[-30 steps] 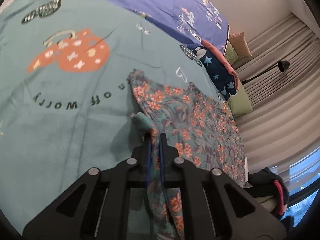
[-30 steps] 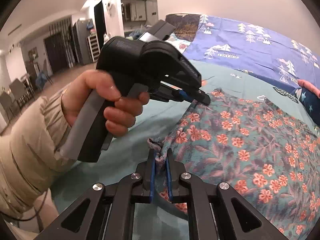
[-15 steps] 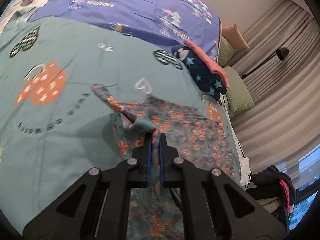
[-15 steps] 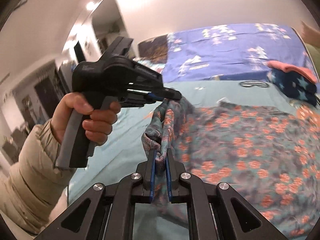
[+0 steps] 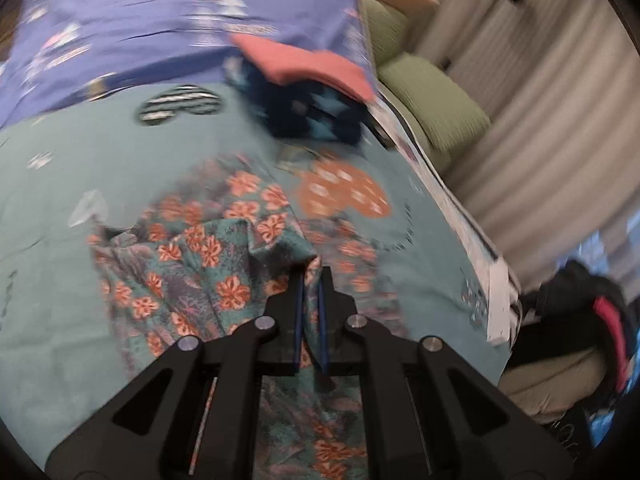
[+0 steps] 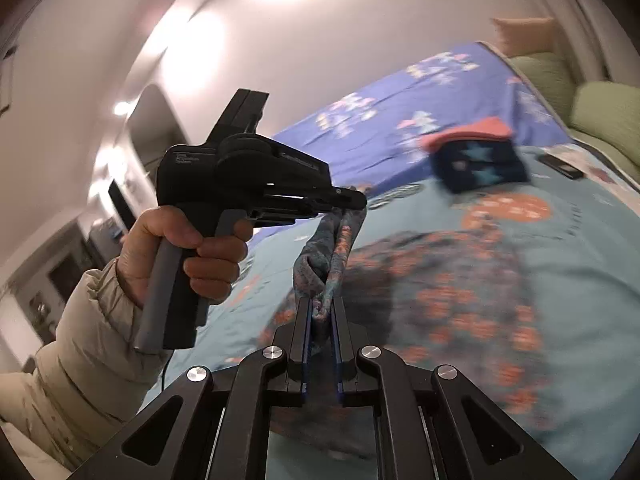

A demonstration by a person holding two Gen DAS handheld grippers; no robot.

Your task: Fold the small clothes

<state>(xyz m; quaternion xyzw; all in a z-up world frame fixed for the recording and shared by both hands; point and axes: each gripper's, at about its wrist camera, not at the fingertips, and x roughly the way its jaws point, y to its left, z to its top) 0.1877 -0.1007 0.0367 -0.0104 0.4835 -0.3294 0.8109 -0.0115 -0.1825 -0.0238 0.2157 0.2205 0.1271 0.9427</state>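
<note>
Now both claws are gripping the floral garment (image 5: 200, 264).
Left claw (image 5: 310, 280) and right claw (image 6: 320, 312) are each pinching its edge, lifting it over the bed (image 5: 48, 208).

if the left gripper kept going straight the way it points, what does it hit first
Probably the floral garment it already grips, spread just ahead on the teal bedspread; beyond lies the dark star-print folded garment. Depth is unclear.

a bed (image 5: 48, 168) with a teal printed blanket fills the foreground, a purple blanket (image 5: 160, 12) beyond it. green cushions (image 5: 436, 100) lie beside pale pleated curtains (image 5: 540, 128). white wall (image 6: 320, 60) carries bright light patches; a dim doorway (image 6: 152, 128) opens at left.
</note>
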